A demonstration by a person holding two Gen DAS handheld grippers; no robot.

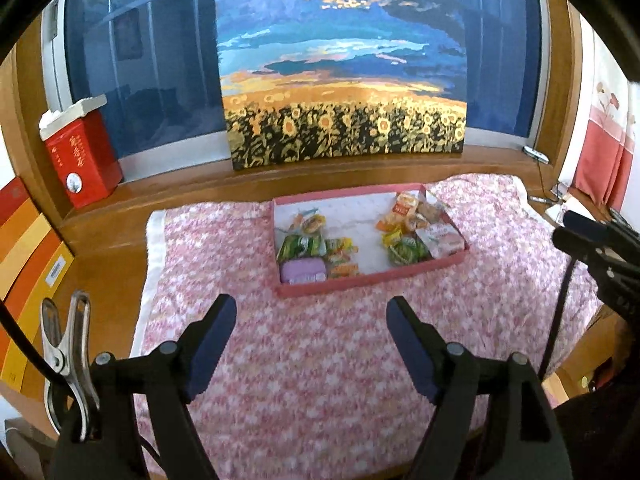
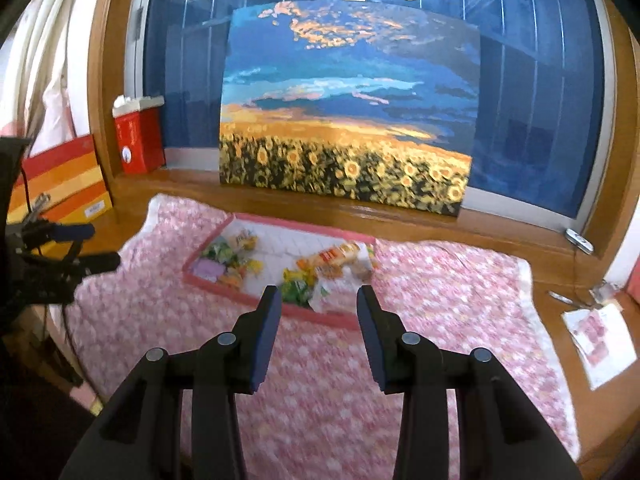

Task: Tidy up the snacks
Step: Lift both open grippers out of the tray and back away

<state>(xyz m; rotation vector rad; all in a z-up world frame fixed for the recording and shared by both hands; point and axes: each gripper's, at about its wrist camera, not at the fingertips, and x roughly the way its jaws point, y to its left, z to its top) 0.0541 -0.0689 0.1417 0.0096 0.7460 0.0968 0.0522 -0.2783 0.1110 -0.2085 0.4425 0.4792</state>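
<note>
Snacks point(image 1: 320, 244) sit in two clusters inside pink tray point(image 1: 372, 278), on pink blanket point(image 1: 320, 360) in front of sunflower painting point(image 1: 344, 80). Tray's long axis runs parallel to painting; purple pack point(image 1: 302, 271) lies flat at its near-left corner. Left tongs point(image 1: 312, 320) wide open, empty, short of tray. Right tongs point(image 2: 318, 308) half open, empty, over tray's near edge.

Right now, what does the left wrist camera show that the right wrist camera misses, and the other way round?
Only the left wrist view shows a metal spring clamp at its lower left. Only the right wrist view shows a printed paper sheet on the wooden ledge at its right. Both show the pink tray holding snack packets, the pink quilt, the sunflower painting and the red box.
</note>
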